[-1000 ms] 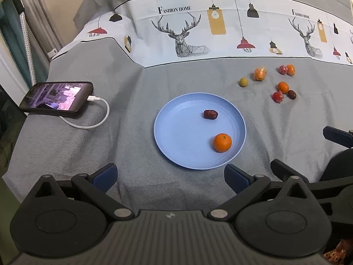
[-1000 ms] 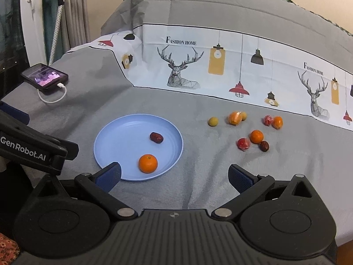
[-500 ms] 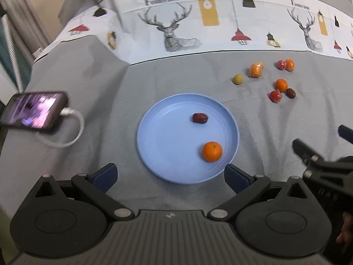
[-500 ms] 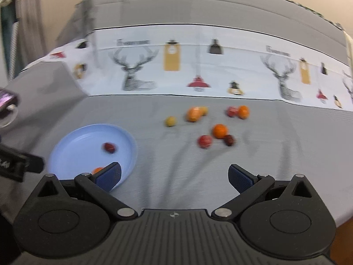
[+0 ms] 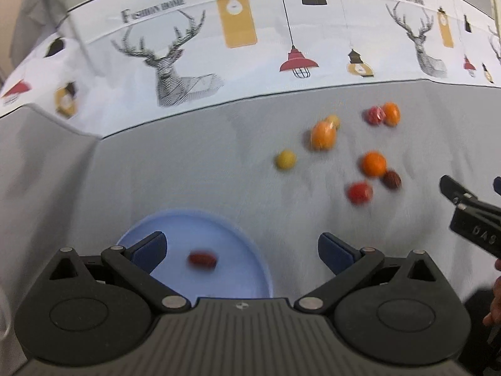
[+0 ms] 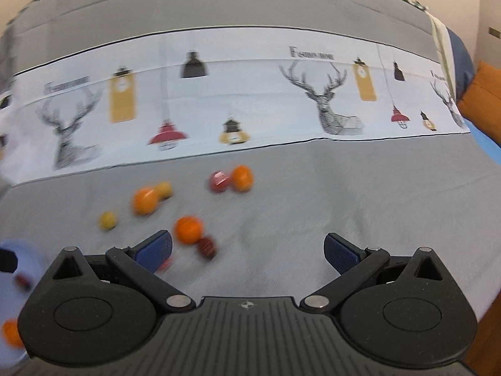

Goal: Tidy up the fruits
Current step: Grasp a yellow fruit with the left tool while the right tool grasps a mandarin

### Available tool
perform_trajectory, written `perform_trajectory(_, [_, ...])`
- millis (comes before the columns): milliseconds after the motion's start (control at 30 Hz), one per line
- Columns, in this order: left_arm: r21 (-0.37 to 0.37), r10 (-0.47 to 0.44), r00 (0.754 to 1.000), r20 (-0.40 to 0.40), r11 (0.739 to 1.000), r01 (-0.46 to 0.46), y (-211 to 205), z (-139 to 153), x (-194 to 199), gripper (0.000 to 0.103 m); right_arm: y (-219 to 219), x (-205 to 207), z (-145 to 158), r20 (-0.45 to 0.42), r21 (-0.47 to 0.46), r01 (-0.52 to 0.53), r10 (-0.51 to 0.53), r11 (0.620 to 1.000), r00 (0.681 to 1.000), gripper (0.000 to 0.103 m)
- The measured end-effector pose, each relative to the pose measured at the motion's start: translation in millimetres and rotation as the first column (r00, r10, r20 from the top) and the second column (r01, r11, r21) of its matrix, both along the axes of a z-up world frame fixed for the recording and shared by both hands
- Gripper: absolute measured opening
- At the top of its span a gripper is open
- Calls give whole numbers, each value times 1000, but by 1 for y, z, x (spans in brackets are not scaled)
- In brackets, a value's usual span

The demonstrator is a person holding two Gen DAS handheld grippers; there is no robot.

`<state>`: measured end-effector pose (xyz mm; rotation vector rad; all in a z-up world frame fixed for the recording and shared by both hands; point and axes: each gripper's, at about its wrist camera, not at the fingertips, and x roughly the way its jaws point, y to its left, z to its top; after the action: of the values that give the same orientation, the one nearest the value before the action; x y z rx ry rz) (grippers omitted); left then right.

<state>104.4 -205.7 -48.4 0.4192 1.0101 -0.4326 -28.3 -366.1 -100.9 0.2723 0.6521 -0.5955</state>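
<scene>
Both grippers, left [image 5: 241, 247] and right [image 6: 248, 249], have jaws wide apart and hold nothing. Loose fruits [image 5: 372, 164] lie blurred on the grey cloth [image 5: 188, 169] at centre right. The blue plate [image 5: 247, 244], lower centre, holds a dark fruit [image 5: 202, 259].

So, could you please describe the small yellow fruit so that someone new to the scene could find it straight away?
Start at the blue plate on the grey bedcover, then look beyond it to the loose cluster of fruit. The yellow fruit lies alone at the cluster's left edge, nearest the plate. It is the only plain yellow one that touches no other; its neighbours are orange or red.
</scene>
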Motion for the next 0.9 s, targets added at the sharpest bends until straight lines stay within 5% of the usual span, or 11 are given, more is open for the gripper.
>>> perform_trajectory(467, [60, 3, 995, -100, 998, 3, -85, -104, 105, 103, -87, 128, -90, -139, -1, -124, 123, 992, 983, 102])
perform_trajectory(633, [58, 4, 994, -110, 998, 2, -92, -114, 115, 103, -98, 139, -97, -83, 0, -136, 135, 991, 987, 102])
perform_trajectory(667, [64, 8, 994, -111, 998, -1, -94, -113, 115, 101, -97, 137, -96, -75, -4, -156, 156, 988, 985, 95])
perform_trajectory(700, [55, 1, 994, -109, 998, 5, -94, -112, 114, 95, -96, 135, -94, -48, 4, -191, 191, 982, 980, 84])
perform_trajectory(733, [31, -20, 994, -110, 999, 24, -95, -109, 111, 75, -94, 132, -92, -13, 26, -242, 242, 970, 970, 54])
perform_trajectory(767, [-11, -56, 990, -131, 998, 55, -94, -105, 108, 38, -90, 132, -90, -20, 12, -244, 244, 970, 970, 37])
perform_trajectory(800, [-37, -81, 985, -153, 996, 76, -95, -101, 105, 27, -89, 130, -89, -23, 8, -240, 240, 971, 971, 32])
perform_trajectory(900, [-79, -103, 984, -143, 993, 92, -92, -91, 96, 27, -98, 122, -85, 10, 91, -170, 169, 981, 986, 32])
